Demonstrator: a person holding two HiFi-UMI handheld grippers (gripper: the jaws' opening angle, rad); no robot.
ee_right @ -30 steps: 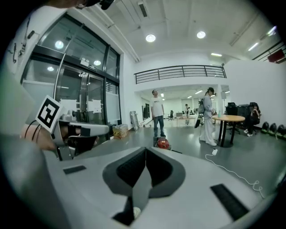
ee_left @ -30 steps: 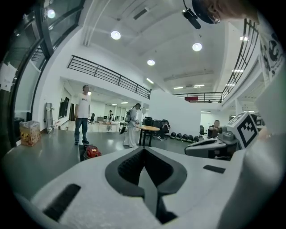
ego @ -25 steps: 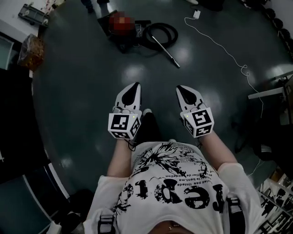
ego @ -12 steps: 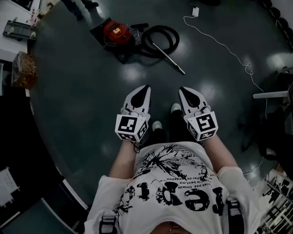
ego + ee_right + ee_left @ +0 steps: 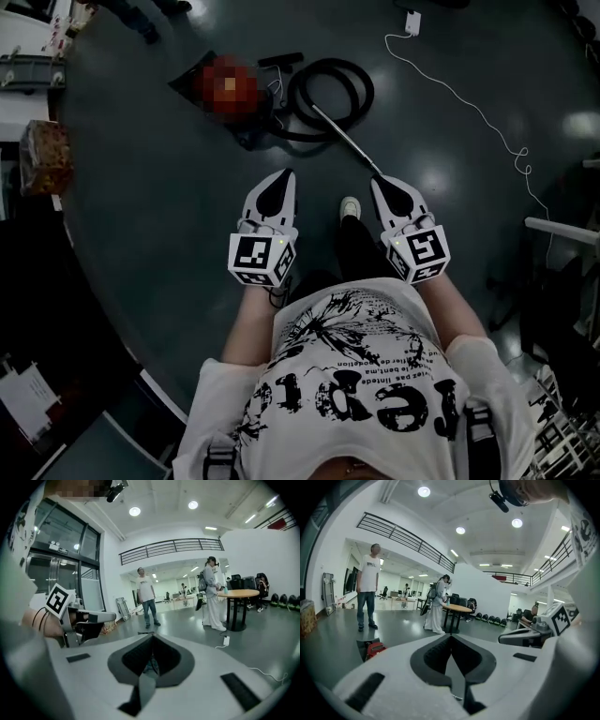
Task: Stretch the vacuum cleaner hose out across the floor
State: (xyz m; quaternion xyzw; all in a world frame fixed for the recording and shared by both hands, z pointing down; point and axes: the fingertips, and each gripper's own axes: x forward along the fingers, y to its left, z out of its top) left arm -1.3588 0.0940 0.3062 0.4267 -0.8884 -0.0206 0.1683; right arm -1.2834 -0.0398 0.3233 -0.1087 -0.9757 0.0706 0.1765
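Head view is showing the left gripper [image 5: 280,178] and the right gripper [image 5: 381,182] side by side in front of the person, both pointing forward and a little down. In the left gripper view the left gripper [image 5: 451,637] is having its jaws pressed together with nothing between them, and in the right gripper view the right gripper [image 5: 152,638] is closed and empty in the same way.

Just beyond the right gripper, the thin silver metal wand [image 5: 345,139] is lying straight on the dark glossy floor [image 5: 169,197]. It is running up to the black ribbed vacuum hose [image 5: 367,92], which is lying coiled in one round loop. The loop is sitting beside the red vacuum cleaner body [image 5: 375,649], so the hose is not yet stretched.

I am judging the step in hand as the approach. To do it well, both grippers should be opening before they go down. One should be taking the rigid wand near its free end, because the smooth tube gives a firm hold. Pulling slowly away from the body should be unrolling the flexible loop without dragging the light cleaner. A thin white cable [image 5: 467,92] is trailing well to the right, apart from the hose.
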